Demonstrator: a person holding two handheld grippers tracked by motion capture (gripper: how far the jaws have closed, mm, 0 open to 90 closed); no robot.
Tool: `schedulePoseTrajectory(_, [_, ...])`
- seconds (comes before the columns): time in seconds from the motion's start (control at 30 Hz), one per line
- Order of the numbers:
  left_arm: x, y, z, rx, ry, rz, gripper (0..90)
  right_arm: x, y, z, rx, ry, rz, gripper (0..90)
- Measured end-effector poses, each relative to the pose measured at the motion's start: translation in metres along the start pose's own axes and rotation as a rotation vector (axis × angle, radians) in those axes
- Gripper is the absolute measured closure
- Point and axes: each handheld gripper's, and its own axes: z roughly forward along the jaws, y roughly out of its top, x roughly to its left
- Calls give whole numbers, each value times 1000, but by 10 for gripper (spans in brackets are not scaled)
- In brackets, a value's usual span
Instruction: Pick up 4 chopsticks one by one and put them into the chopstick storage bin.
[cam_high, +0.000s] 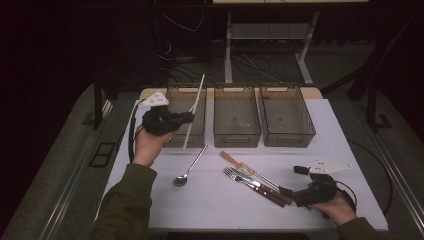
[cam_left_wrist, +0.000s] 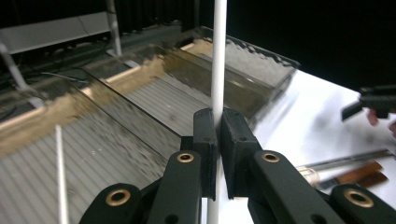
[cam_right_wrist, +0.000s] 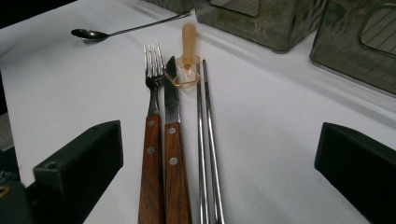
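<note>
My left gripper (cam_high: 189, 118) (cam_left_wrist: 217, 135) is shut on a long white stick (cam_high: 196, 105) (cam_left_wrist: 218, 56), held tilted over the left clear bin (cam_high: 200, 131) (cam_left_wrist: 140, 126). A second white stick (cam_left_wrist: 60, 177) lies inside that bin. Near the table's front right, my right gripper (cam_high: 294, 181) (cam_right_wrist: 219, 177) stands wide open with its jaws on either side of the handles of a wooden-handled fork (cam_high: 239, 178) (cam_right_wrist: 152, 116), a wooden-handled knife (cam_high: 260, 187) (cam_right_wrist: 173, 140) and a pair of metal chopsticks (cam_high: 262, 176) (cam_right_wrist: 208, 154). It touches none of them.
Middle bin (cam_high: 236, 134) and right bin (cam_high: 287, 135) stand in a row beside the left one at the back. A spoon (cam_high: 190, 166) (cam_right_wrist: 93, 34) lies left of the cutlery, and a small amber-handled tool (cam_high: 231, 159) (cam_right_wrist: 187, 46) lies at its far end.
</note>
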Motion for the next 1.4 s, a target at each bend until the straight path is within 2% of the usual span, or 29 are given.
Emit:
schedulePoseTrajectory(0.13, [13,7,1,-16,49,2,846,1,0,1,2,2,-8,13])
schedulePoseTrajectory(0.23, [24,9,5,-5,99,8,846,2,0,0,1,3,-6,13])
schedulePoseTrajectory(0.4, [43,8,13,-9,156,-20,846,1,0,0,-1,7,-8,13])
schedulePoseTrajectory(0.53, [55,2,22,26,195,-37,846,1,0,0,1,10,-6,13])
schedulePoseTrajectory(0.73, [66,-14,32,115,222,-58,846,2,0,0,0,10,-3,13])
schedulePoseTrajectory(0.8, [68,-20,33,138,224,-77,846,2,0,0,0,10,-4,13])
schedulePoseTrajectory(1.07, [76,-38,32,239,248,-103,846,2,0,0,-1,9,-8,13])
schedulePoseTrajectory(1.13, [79,-40,31,227,247,-118,845,2,0,0,2,10,-2,13])
schedulePoseTrajectory(1.4, [80,-43,37,243,277,-113,840,2,0,0,0,10,-6,13])
